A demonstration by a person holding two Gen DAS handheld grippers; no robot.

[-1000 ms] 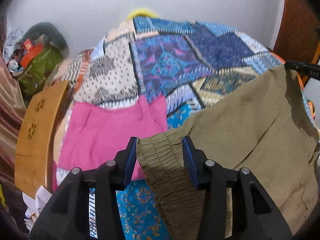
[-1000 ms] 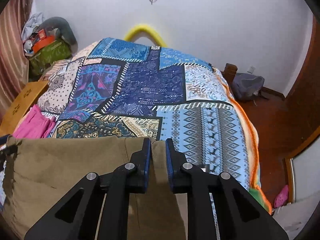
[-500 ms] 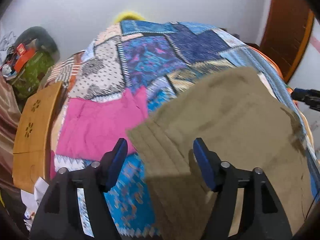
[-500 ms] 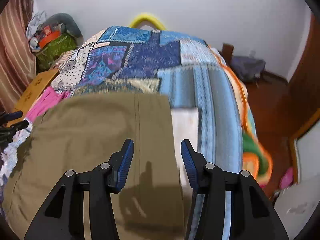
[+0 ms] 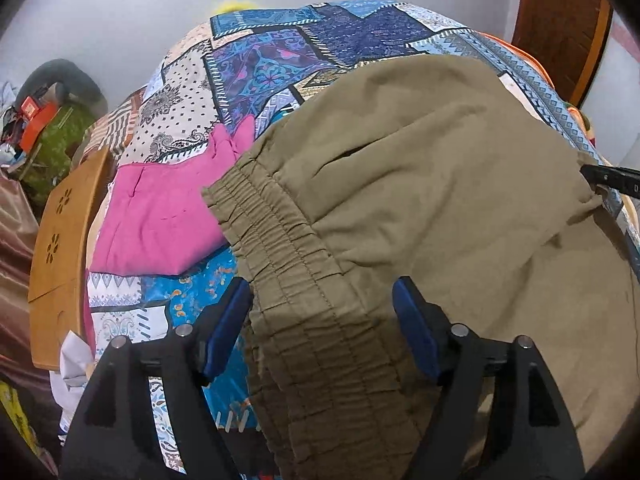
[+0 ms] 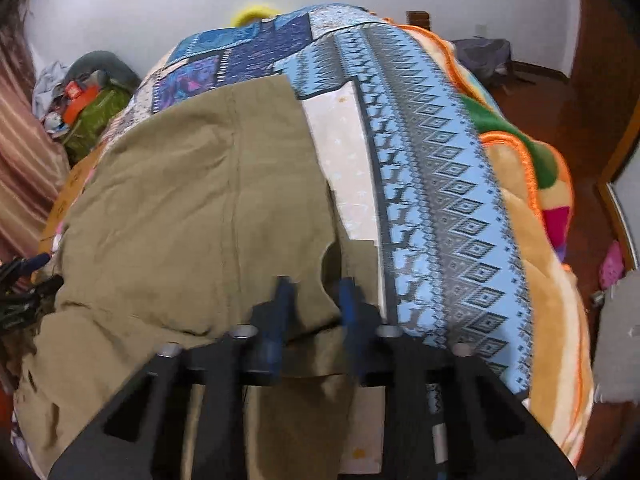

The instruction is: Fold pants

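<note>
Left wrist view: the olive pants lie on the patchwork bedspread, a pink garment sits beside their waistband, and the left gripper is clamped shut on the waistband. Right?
Not quite. The left gripper is open: in the left wrist view its jaws stand wide apart on either side of the waistband, not clamped on it. The rest holds: the olive pants lie on the bedspread, with the pink garment beside the waistband.

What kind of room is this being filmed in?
Most likely a home bedroom: a bed under a patchwork bedspread, olive pants and a pink garment laid on it, and a wooden door.
</note>
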